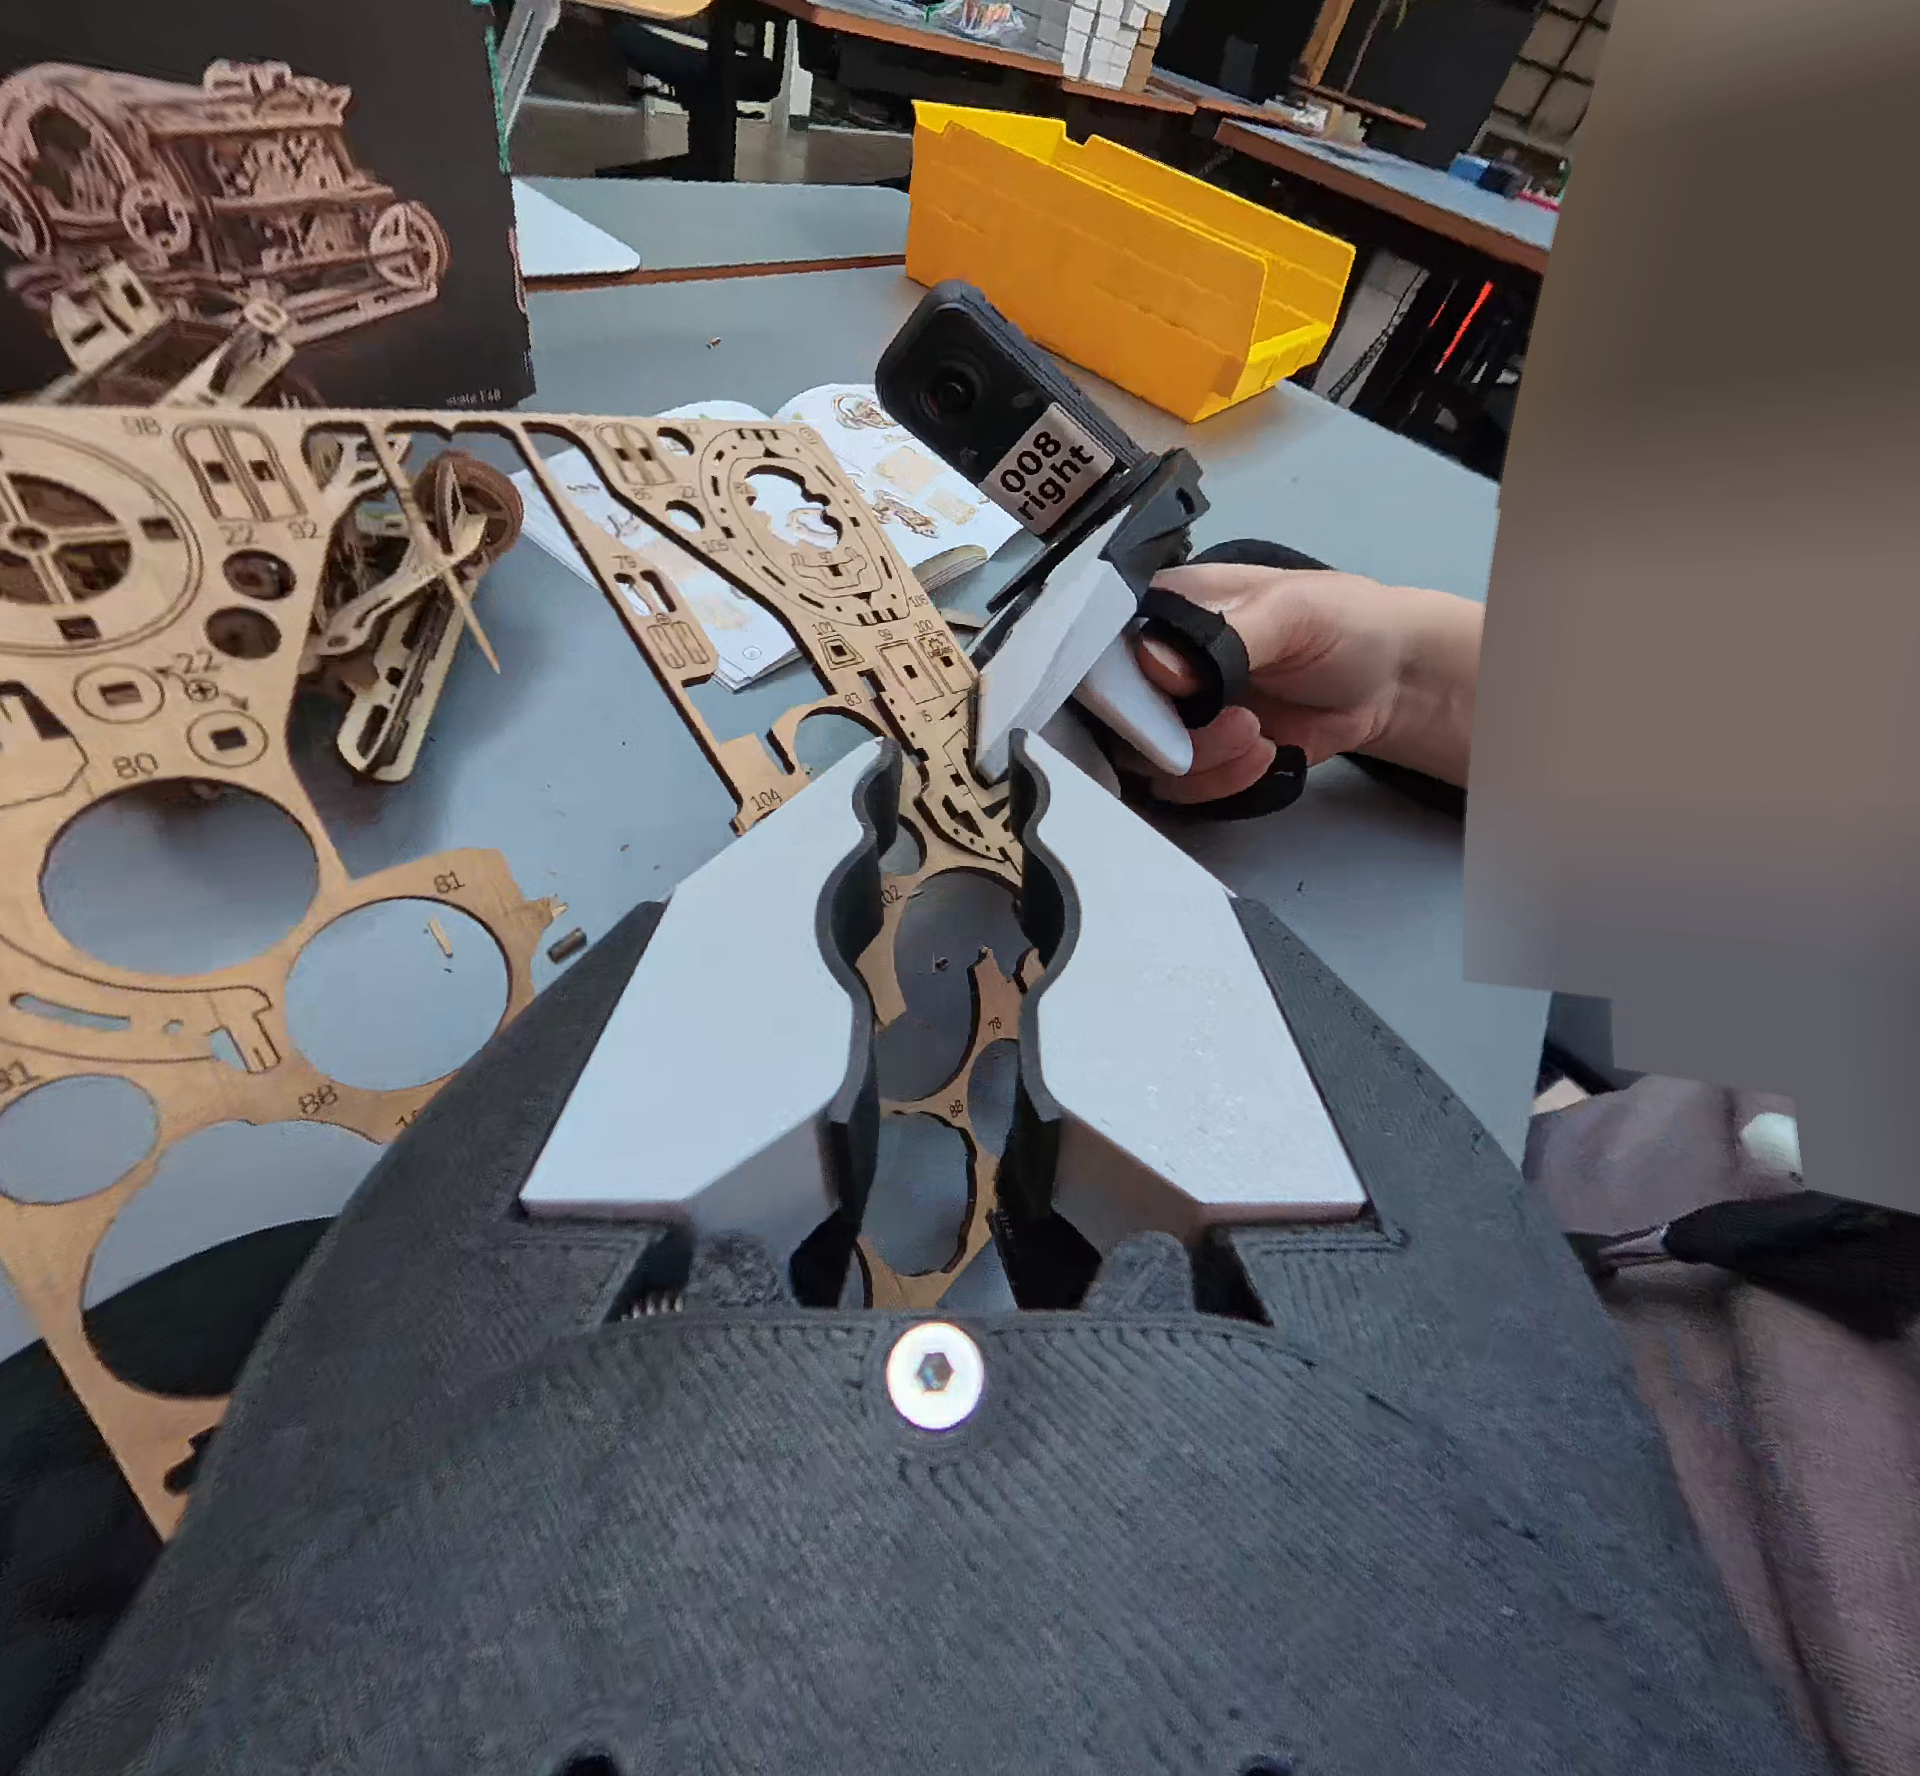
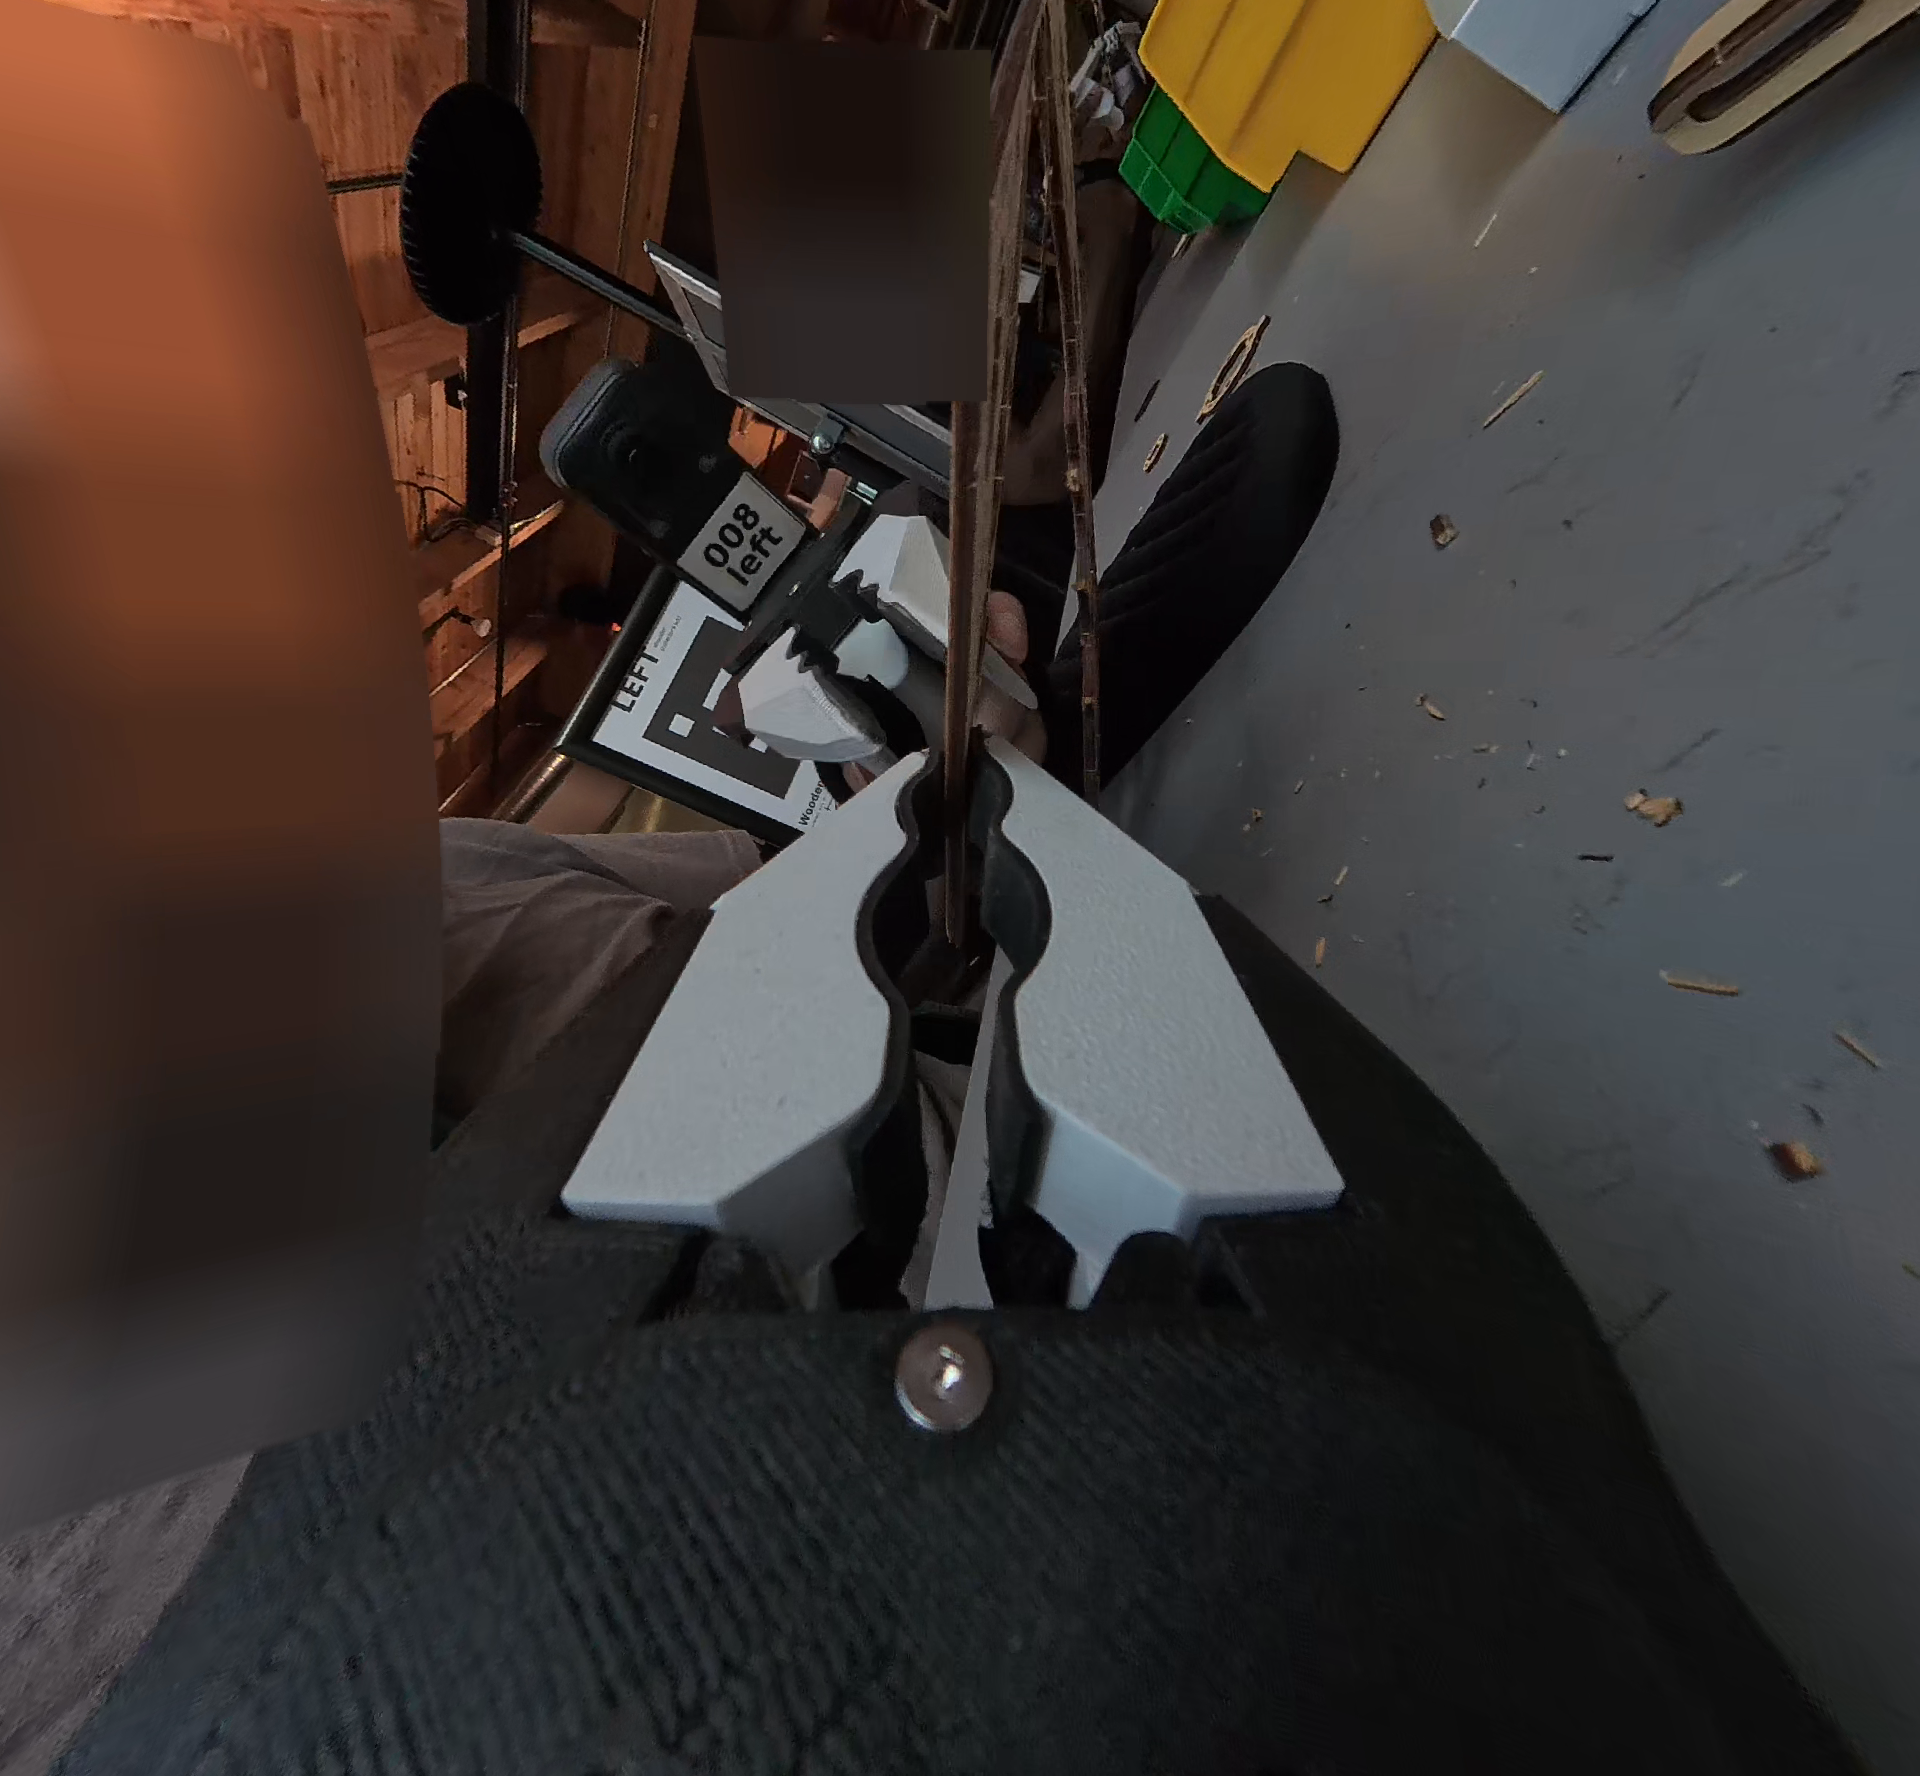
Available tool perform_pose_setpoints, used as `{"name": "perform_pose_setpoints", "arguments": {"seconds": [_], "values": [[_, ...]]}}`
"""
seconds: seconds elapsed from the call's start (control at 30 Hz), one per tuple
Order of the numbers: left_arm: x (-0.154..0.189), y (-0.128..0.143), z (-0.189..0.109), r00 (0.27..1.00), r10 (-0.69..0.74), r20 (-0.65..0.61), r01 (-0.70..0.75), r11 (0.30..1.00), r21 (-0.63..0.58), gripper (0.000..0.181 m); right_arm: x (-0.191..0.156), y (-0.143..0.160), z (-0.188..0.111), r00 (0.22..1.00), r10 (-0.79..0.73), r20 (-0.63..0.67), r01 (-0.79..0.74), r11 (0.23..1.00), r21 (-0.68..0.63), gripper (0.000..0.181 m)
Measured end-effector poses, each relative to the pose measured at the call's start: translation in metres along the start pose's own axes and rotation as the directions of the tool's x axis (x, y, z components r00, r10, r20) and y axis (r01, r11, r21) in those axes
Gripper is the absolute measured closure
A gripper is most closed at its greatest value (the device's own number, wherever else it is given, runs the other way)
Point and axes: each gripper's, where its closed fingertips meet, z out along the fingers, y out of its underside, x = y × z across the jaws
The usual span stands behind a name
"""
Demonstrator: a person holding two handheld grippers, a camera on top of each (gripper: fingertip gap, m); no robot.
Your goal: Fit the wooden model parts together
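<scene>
A large laser-cut wooden parts sheet [image 1: 312,895] with several punched-out holes is held tilted above the grey table [image 1: 623,770]. In the right wrist view it shows edge-on [image 2: 966,583]. My right gripper [image 2: 961,776] is shut on the sheet's near edge; it also shows in the left wrist view [image 1: 992,739], gripping that edge. My left gripper [image 1: 956,755] is open, its fingers straddling a narrow strip of the sheet. It shows in the right wrist view [image 2: 862,646] just beyond the sheet. A partly built wooden model [image 1: 416,604] lies on the table behind the sheet.
The kit's dark box [image 1: 239,126] stands at the back left. An open instruction booklet [image 1: 904,479] lies under the sheet's far end. A yellow bin [image 1: 1122,261] sits at the back right, with a green bin [image 2: 1184,157] beside it. Wood chips [image 2: 1652,807] litter the table. Less than 4 cm separates the two grippers' tips.
</scene>
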Motion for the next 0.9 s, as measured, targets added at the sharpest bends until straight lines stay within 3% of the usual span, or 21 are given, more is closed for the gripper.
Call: {"name": "perform_pose_setpoints", "arguments": {"seconds": [0.03,0.17,0.33,0.6,0.9], "values": [[0.0033,-0.0002,-0.0008,0.998,0.063,0.013,-0.063,0.998,-0.006,0.154,-0.0011,-0.0011,-0.0003,1.000,0.017,0.015,-0.017,1.000,0.008,0.181],[0.0032,0.0052,-0.0052,0.980,0.184,0.078,-0.180,0.982,-0.062,0.152,0.0000,-0.0018,-0.0007,1.000,0.006,0.005,-0.006,1.000,0.008,0.181],[0.0006,0.0047,-0.0051,0.986,0.135,0.101,-0.131,0.990,-0.046,0.152,0.0013,-0.0036,0.0010,0.998,-0.056,-0.036,0.057,0.998,0.023,0.181],[-0.0026,0.0010,-0.0068,0.953,0.221,0.209,-0.218,0.975,-0.037,0.157,-0.0009,-0.0062,0.0037,0.996,-0.076,-0.035,0.078,0.995,0.056,0.181],[0.0013,0.0028,-0.0061,0.964,0.174,0.201,-0.173,0.985,-0.019,0.157,-0.0019,-0.0085,0.0031,0.994,-0.104,-0.044,0.107,0.992,0.073,0.181]]}}
